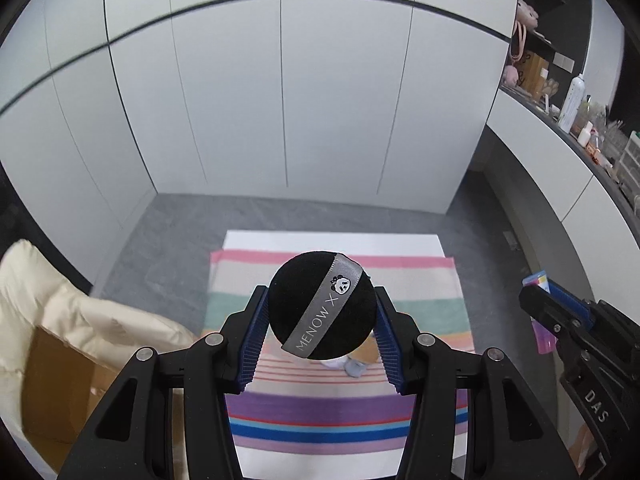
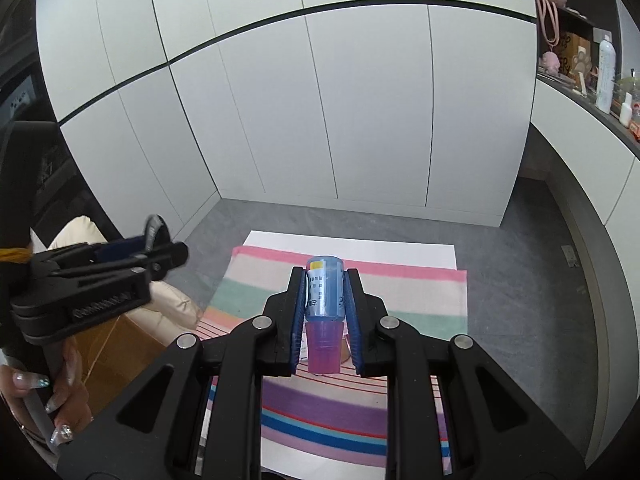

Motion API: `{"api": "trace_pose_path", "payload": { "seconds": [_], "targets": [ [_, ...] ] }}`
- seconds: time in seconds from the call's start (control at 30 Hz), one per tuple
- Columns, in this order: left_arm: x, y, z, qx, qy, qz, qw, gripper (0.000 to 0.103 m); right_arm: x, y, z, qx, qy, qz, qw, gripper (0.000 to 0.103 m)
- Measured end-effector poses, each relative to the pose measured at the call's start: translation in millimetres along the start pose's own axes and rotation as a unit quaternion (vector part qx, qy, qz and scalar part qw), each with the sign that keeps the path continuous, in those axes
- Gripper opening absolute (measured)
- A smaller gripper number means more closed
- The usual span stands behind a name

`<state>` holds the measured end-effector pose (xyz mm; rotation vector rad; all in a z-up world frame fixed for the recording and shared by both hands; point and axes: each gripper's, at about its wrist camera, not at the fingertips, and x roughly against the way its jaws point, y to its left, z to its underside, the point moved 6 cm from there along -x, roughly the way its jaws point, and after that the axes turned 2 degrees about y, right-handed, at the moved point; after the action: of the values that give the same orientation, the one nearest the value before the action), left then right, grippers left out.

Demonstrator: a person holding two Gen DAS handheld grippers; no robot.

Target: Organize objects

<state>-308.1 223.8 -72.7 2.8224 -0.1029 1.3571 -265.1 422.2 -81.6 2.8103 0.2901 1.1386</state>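
Note:
My left gripper (image 1: 322,300) is shut on a round black powder puff (image 1: 316,300) with a grey "MENOW X" ribbon, held high above the striped cloth (image 1: 420,312). My right gripper (image 2: 325,280) is shut on a small bottle (image 2: 324,292) with a blue labelled body and a pink translucent cap end, also held above the cloth (image 2: 420,300). The right gripper shows at the right edge of the left wrist view (image 1: 540,292), and the left gripper at the left of the right wrist view (image 2: 168,248). A small object (image 1: 356,364) on the cloth is mostly hidden behind the puff.
The cloth lies on a white table (image 1: 332,240) over grey floor (image 1: 180,232). White cabinet doors (image 1: 280,100) stand behind. A cream cushion (image 1: 80,312) and cardboard box (image 1: 60,400) sit left. A cluttered counter shelf (image 1: 580,120) runs along the right.

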Motion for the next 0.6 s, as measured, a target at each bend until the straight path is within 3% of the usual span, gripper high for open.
{"api": "trace_pose_path", "payload": {
  "seconds": [0.4,0.6],
  "targets": [
    [2.5,11.4,15.8,0.014,0.027,-0.007,0.9995,0.051,2.2,-6.0,5.1,-0.007,0.01,0.012,1.0,0.02],
    [34.3,14.2,34.1,-0.002,0.01,-0.045,0.9989,0.051,19.2,0.3,15.8,0.006,0.003,0.034,0.999,0.02]
  ]
}}
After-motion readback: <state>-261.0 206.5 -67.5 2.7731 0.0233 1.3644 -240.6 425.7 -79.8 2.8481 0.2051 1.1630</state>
